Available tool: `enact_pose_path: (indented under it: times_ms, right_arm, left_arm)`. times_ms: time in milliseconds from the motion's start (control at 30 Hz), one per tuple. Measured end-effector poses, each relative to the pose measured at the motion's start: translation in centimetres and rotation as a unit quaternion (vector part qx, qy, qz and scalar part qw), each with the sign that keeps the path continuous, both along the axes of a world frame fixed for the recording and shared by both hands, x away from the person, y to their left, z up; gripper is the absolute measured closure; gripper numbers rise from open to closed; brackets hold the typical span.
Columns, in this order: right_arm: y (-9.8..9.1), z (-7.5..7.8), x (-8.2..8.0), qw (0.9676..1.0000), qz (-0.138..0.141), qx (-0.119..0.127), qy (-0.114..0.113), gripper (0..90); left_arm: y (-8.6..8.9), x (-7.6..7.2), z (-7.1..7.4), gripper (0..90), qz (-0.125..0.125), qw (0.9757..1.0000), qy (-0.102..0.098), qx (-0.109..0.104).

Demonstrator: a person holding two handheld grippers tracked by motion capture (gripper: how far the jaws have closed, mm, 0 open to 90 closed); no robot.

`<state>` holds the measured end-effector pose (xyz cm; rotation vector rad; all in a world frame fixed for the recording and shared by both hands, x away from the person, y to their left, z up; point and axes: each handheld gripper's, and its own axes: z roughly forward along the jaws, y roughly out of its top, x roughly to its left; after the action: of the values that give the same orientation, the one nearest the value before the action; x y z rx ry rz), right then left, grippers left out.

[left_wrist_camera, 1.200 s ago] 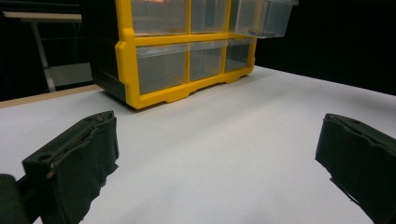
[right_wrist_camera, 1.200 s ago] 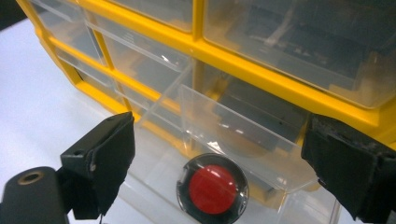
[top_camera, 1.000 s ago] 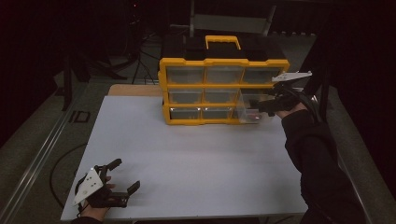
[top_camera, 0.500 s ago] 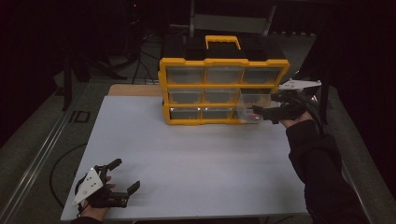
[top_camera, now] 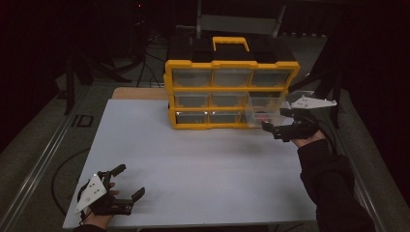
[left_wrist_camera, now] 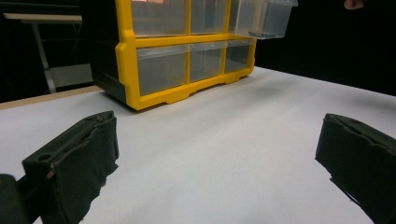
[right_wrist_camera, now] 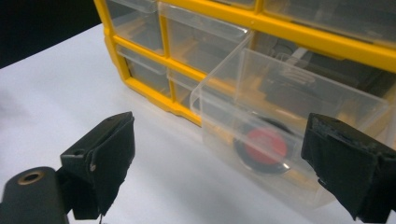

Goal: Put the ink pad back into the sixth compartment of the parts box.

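A yellow and black organiser point(top_camera: 232, 79) with clear drawers stands at the back of the white table point(top_camera: 193, 164). Its middle-row right drawer point(top_camera: 265, 112) is pulled far out. In the right gripper view this clear drawer point(right_wrist_camera: 299, 112) holds a round red and black object point(right_wrist_camera: 265, 147). My right gripper point(top_camera: 275, 126) hovers just in front of the drawer, open, its jaws wide and nothing between them point(right_wrist_camera: 224, 172). My left gripper point(top_camera: 128, 182) rests open near the table's front left corner, far from the organiser point(left_wrist_camera: 187, 56). The pulled-out drawer point(left_wrist_camera: 261, 18) juts out at the top of the left gripper view.
The organiser has a yellow carry handle point(top_camera: 231, 42) on its black lid. A wooden strip point(top_camera: 138, 93) edges the table behind the white sheet. Dark stands and a metal rail point(top_camera: 43, 154) lie off the table's left side.
The middle-right drawer has slid out of the organiser. My right gripper has drawn back toward the near side with it. The left gripper has stayed put.
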<state>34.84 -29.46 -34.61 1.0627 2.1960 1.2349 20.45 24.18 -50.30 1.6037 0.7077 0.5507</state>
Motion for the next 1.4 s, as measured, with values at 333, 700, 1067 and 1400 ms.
enact_pose_path:
  times_ms: [333, 700, 1067, 1400]
  right_arm:
    - [-0.2, -2.5, -1.2, 0.9999, 0.014, 0.007, 0.008, 10.0]
    - [0.0, -6.7, -2.1, 0.9986, 0.045, 0.013, 0.025, 10.0]
    - [-0.3, -10.3, -3.0, 0.9980, 0.059, 0.021, 0.015, 9.9]
    - [-0.4, -12.3, -3.9, 0.9960, 0.084, 0.020, 0.022, 9.9]
  left_arm:
    - [0.0, 0.0, 0.0, 0.1, -0.001, 1.0000, 0.000, 0.001]
    - [0.0, 0.0, 0.0, 0.1, -0.001, 1.0000, 0.000, 0.001]
    - [0.0, 0.0, 0.0, 0.1, -0.001, 1.0000, 0.000, 0.000]
    - [0.0, 0.0, 0.0, 0.1, -0.001, 1.0000, 0.001, -0.001]
